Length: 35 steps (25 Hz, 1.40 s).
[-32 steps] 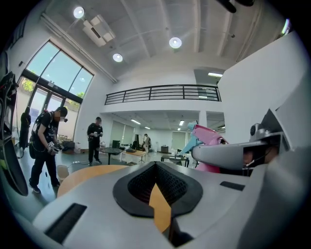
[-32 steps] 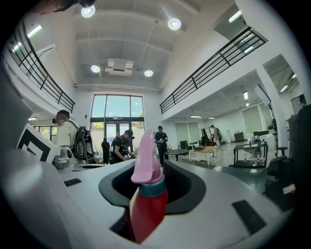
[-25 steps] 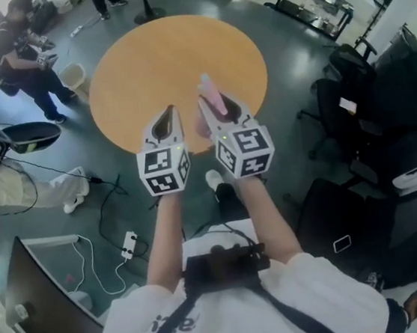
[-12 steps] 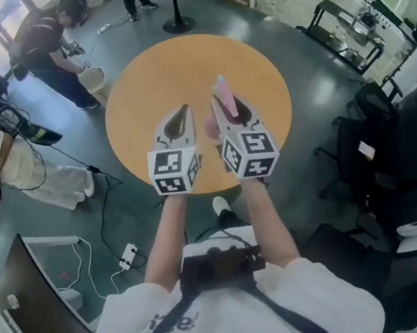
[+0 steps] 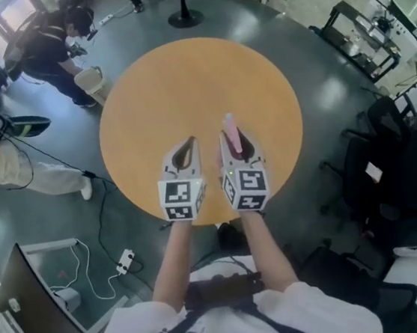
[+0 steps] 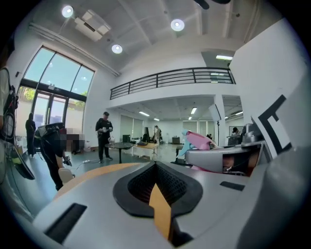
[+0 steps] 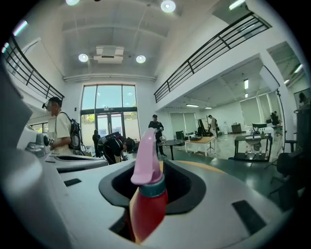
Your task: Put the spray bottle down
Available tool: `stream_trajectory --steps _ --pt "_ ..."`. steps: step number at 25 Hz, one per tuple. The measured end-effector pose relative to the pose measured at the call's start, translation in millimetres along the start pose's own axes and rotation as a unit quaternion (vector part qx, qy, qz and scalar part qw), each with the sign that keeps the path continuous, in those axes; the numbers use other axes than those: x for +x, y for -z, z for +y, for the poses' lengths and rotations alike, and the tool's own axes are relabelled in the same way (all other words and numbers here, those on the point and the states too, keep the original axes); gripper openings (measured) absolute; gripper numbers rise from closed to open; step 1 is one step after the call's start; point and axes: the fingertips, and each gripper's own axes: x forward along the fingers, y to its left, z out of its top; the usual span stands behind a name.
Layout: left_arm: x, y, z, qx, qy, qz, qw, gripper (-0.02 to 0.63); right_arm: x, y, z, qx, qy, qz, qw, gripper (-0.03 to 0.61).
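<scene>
The spray bottle [image 5: 228,127] has a red body [image 7: 147,209] and a pink trigger head, and it stands upright in my right gripper [image 5: 235,139], whose jaws are shut on its body. Its pink head also shows at the right of the left gripper view [image 6: 200,141]. My left gripper [image 5: 187,143] is alongside, a little to the left, shut with nothing in it [image 6: 155,164]. Both grippers hover over the near part of the round orange table [image 5: 182,75], pointing away from me and nearly level.
People stand and bend at the far left [image 5: 46,42] beside a white bucket [image 5: 90,83]. Black office chairs [image 5: 388,155] crowd the right side. A small dark pedestal table [image 5: 185,14] stands beyond the orange one. Cables and a power strip [image 5: 124,262] lie on the floor at left.
Both grippers have moved forward together, from the table's near edge to over its top, and sunk a little. The bottle stays held in the right one.
</scene>
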Motion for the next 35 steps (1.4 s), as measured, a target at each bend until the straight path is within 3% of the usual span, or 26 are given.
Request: stream_trajectory --steps 5,12,16,21,27,35 --pt "35.4 49.4 9.4 -0.018 -0.002 0.041 0.999 0.011 41.3 55.6 -22.0 0.001 0.006 0.038 0.999 0.149" --pt "86.8 112.2 47.5 -0.062 -0.014 0.079 0.9949 0.011 117.9 115.3 -27.0 -0.014 -0.012 0.046 0.999 0.149" --pt "104.0 123.7 55.9 -0.073 -0.034 0.085 0.9931 0.011 145.9 110.0 -33.0 -0.013 -0.028 0.007 1.0 0.149" --pt "125.1 135.6 67.2 -0.088 -0.049 0.091 0.9908 0.011 190.3 113.1 -42.7 -0.025 -0.037 -0.004 0.999 0.149" --pt "142.5 143.8 73.2 -0.1 -0.043 0.096 0.9894 0.011 254.0 103.4 -52.1 -0.037 -0.059 -0.034 0.997 0.149" --pt "145.8 164.9 72.4 -0.105 -0.044 0.122 0.986 0.011 329.9 82.9 -80.6 -0.05 -0.057 -0.053 0.996 0.149"
